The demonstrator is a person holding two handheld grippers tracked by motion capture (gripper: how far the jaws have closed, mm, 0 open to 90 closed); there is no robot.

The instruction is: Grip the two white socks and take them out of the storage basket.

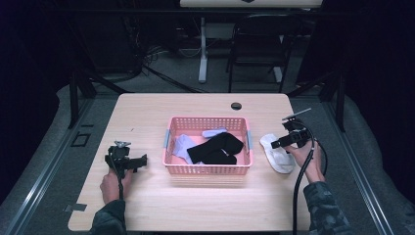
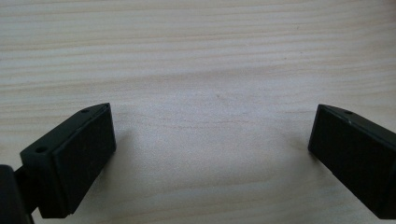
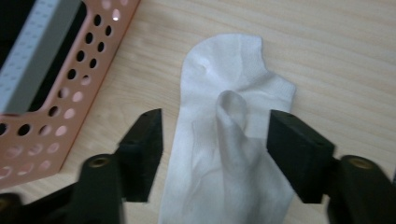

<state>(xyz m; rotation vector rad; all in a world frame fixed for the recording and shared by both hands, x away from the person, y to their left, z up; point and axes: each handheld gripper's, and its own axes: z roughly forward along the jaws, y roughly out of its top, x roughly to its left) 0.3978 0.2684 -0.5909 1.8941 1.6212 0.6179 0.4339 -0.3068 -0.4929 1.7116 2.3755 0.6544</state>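
On the pale wooden tabletop [image 1: 147, 205], to the right of a pink perforated plastic basket [image 1: 208, 169], lies a white fabric ankle sock [image 1: 277, 152], flat on the wood and just clear of the basket's right wall. The right gripper [image 1: 286, 141], held in the person's right hand [image 1: 307, 157], hangs directly over that sock. In the right gripper view its two black jaws stand apart on either side of the sock [image 3: 224, 154], with a raised pinch of cloth standing up between them; neither pad presses on the fabric, so the sock is loose on the table. The corner of the basket [image 3: 60, 93] shows at the left of that view.

Inside the basket rest a black sock [image 1: 215, 149] laid across the middle and pale lilac cloth pieces [image 1: 183, 146] towards its left and back.

The left gripper [image 1: 128, 161], held in the left hand [image 1: 113, 186], sits well to the left of the basket, near the table's front-left part. In the left gripper view its jaws are spread wide over bare wood [image 2: 205, 70], with nothing between them.
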